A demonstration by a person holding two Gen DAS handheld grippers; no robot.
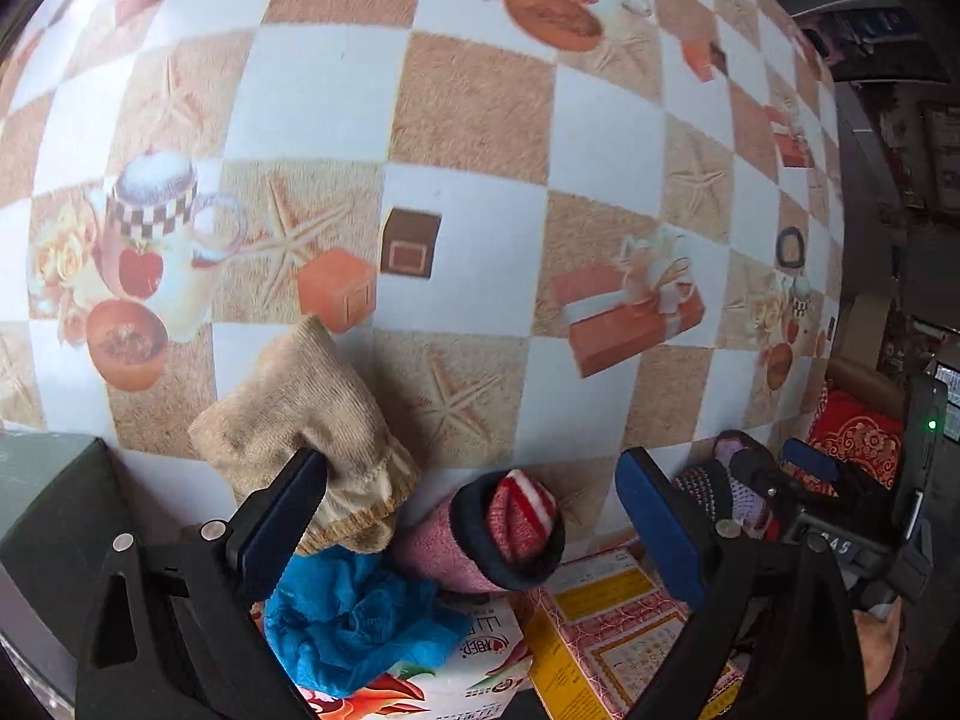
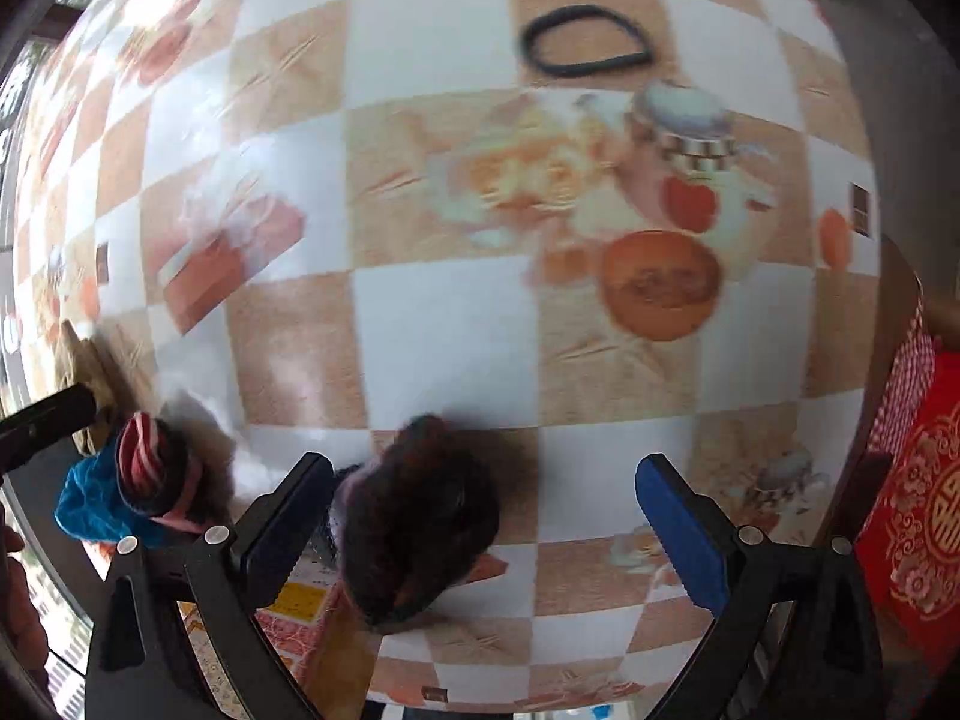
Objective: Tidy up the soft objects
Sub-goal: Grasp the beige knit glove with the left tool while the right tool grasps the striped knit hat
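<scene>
Both grippers hang over a table [image 1: 456, 240] covered in a checked cloth of white and sandy squares printed with mugs, starfish and gift boxes. The left gripper [image 1: 474, 516] has its jaws spread wide and grasps nothing; its blue-padded fingers [image 1: 282, 516] frame a little cluster of soft things at the near edge of the table. A beige knitted sock [image 1: 300, 420] lies just beyond the left finger, which overlaps its cuff in the picture, though I cannot tell whether they touch. Beside it sits a rolled pink sock [image 1: 480, 540] with a dark cuff and a red-and-white striped piece tucked in its mouth, and below the beige one is a crumpled blue cloth [image 1: 354, 618] resting on printed cardboard boxes [image 1: 600, 618]. The right gripper [image 2: 486, 528] is likewise released, jaws far apart, with a dark knitted bundle [image 2: 420, 516] lying on the table between the fingers, close to the left one and not pinched. The right wrist view is blurred, so its detail is hard to read. Farther across the table in that view lies a black elastic loop [image 2: 585, 39], well apart from everything else. A red embroidered cloth [image 2: 918, 510] hangs off to the right, beyond the table's edge.
</scene>
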